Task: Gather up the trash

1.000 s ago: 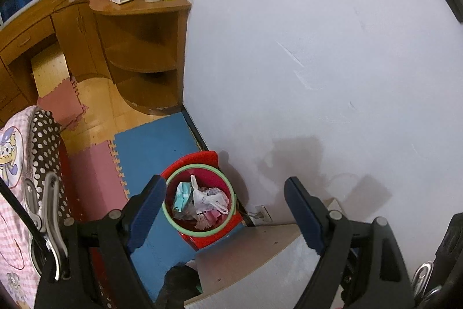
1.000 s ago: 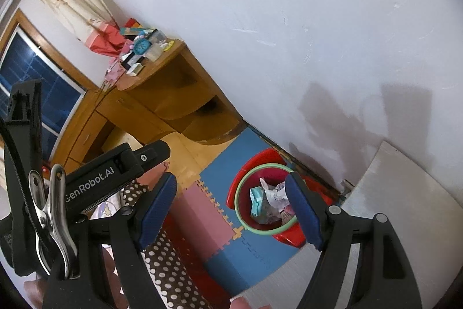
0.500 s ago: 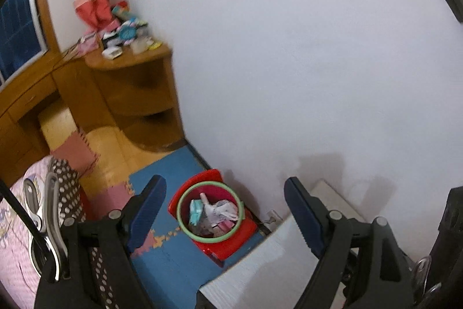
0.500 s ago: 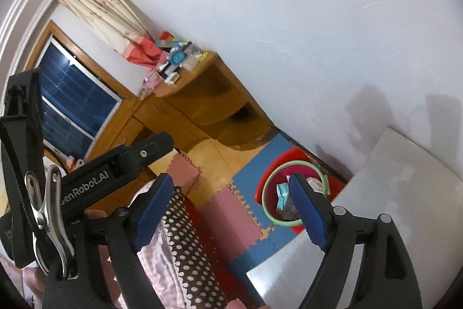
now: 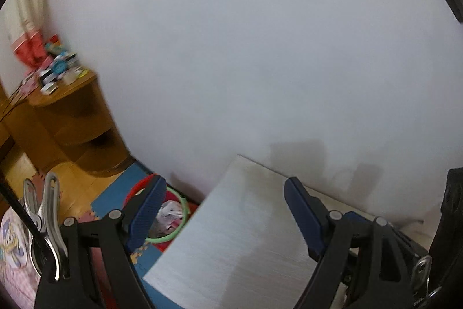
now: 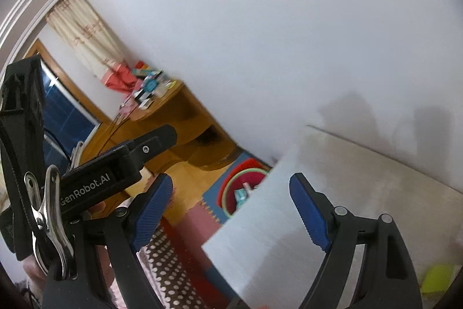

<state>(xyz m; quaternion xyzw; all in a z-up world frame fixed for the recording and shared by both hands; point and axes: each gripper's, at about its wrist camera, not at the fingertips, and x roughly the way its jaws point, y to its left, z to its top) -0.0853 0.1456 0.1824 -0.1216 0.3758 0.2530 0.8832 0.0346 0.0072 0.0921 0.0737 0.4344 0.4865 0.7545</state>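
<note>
A red trash bin with a green rim (image 5: 170,215) stands on the floor by the wall, holding crumpled paper and wrappers; it also shows in the right wrist view (image 6: 241,187), partly hidden by the table corner. My left gripper (image 5: 222,207) is open and empty, raised over the grey table (image 5: 246,236). My right gripper (image 6: 231,210) is open and empty above the same table (image 6: 361,178). A blurred yellow-green thing (image 6: 438,277) lies on the table at the lower right.
A white wall (image 5: 260,48) runs behind the table. A wooden corner shelf (image 5: 63,112) with small items stands at the left. Blue and pink foam mats (image 6: 202,219) cover the floor. A polka-dot fabric (image 6: 170,265) lies lower left.
Both grippers have risen and swung right, away from the bin and over the table. The bin now sits at the left edge, partly hidden. Both stay open.
</note>
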